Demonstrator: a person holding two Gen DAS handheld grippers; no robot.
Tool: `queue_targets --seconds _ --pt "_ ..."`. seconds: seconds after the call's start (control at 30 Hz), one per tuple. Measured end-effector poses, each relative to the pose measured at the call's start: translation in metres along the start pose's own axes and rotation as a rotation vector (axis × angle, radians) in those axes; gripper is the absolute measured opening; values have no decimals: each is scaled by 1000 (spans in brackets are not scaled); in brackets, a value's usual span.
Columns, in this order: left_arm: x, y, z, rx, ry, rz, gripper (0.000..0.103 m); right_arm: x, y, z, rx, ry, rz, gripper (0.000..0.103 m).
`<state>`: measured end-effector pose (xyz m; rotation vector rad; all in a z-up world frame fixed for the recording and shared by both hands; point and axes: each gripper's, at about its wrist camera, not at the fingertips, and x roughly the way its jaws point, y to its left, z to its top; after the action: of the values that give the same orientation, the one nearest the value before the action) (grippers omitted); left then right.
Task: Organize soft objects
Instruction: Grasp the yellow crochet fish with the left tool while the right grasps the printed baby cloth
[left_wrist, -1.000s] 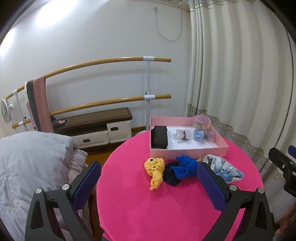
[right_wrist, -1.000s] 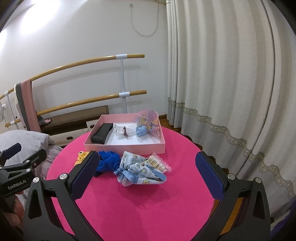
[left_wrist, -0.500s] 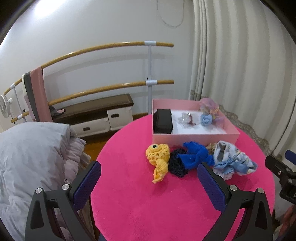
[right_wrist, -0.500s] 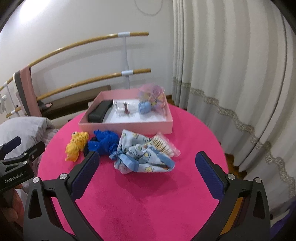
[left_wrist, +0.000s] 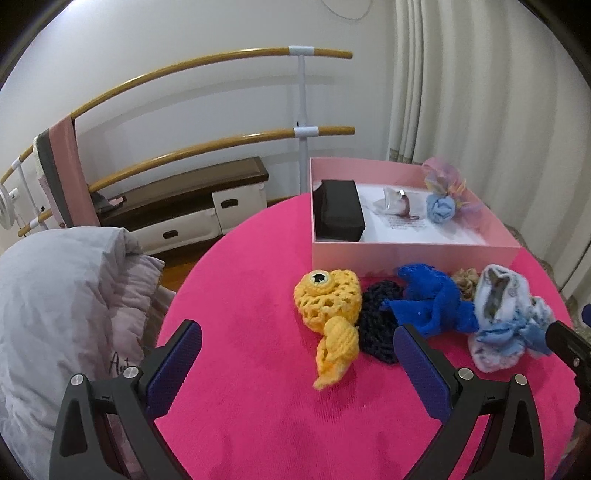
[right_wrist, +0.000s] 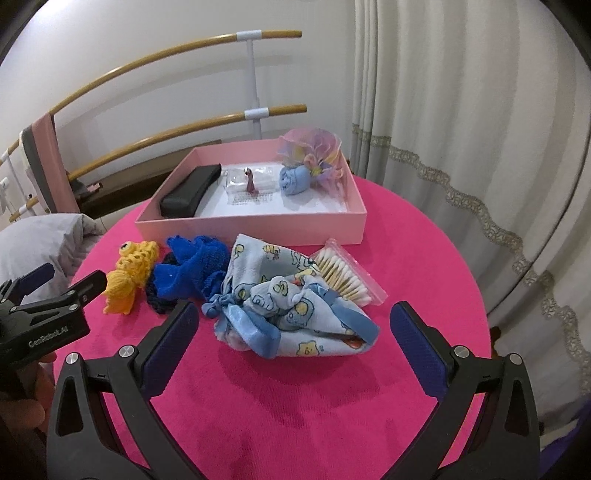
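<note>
On the round pink table (left_wrist: 258, 369) (right_wrist: 424, 258) lie a yellow crocheted fish (left_wrist: 330, 314) (right_wrist: 131, 273), a dark navy knit piece (left_wrist: 376, 325), a bright blue knit piece (left_wrist: 432, 302) (right_wrist: 192, 266) and a light blue printed cloth bundle (left_wrist: 506, 325) (right_wrist: 291, 310). My left gripper (left_wrist: 295, 365) is open, just short of the fish, nothing between its fingers. My right gripper (right_wrist: 291, 350) is open, hovering near the cloth bundle. The left gripper (right_wrist: 48, 295) also shows at the right wrist view's left edge.
A pink box (left_wrist: 413, 254) (right_wrist: 255, 225) at the table's far side holds a black case (left_wrist: 338, 210), a rolled blue sock (right_wrist: 293, 181) and a tulle pouch (right_wrist: 314, 151). A bag of cotton swabs (right_wrist: 347, 273) lies beside the bundle. Bedding (left_wrist: 62, 295) left; curtain (right_wrist: 461, 110) right.
Both grippers have moved forward and tilted down toward the table; the soft objects appear larger and closer. Both stay open. Nothing on the table has shifted.
</note>
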<state>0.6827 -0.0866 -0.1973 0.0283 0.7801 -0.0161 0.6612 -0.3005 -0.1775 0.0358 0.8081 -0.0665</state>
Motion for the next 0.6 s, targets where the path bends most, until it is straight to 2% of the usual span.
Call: queue_targets --seconds 0.33,0.5,0.6 --pt "55 -2 11 -10 31 3 103 30 1 7 -7 38 9 102" --pt "82 -4 15 -18 45 14 103 47 8 11 -26 53 23 96" --pt "100 -4 14 -22 63 8 99 55 11 13 -41 64 21 91"
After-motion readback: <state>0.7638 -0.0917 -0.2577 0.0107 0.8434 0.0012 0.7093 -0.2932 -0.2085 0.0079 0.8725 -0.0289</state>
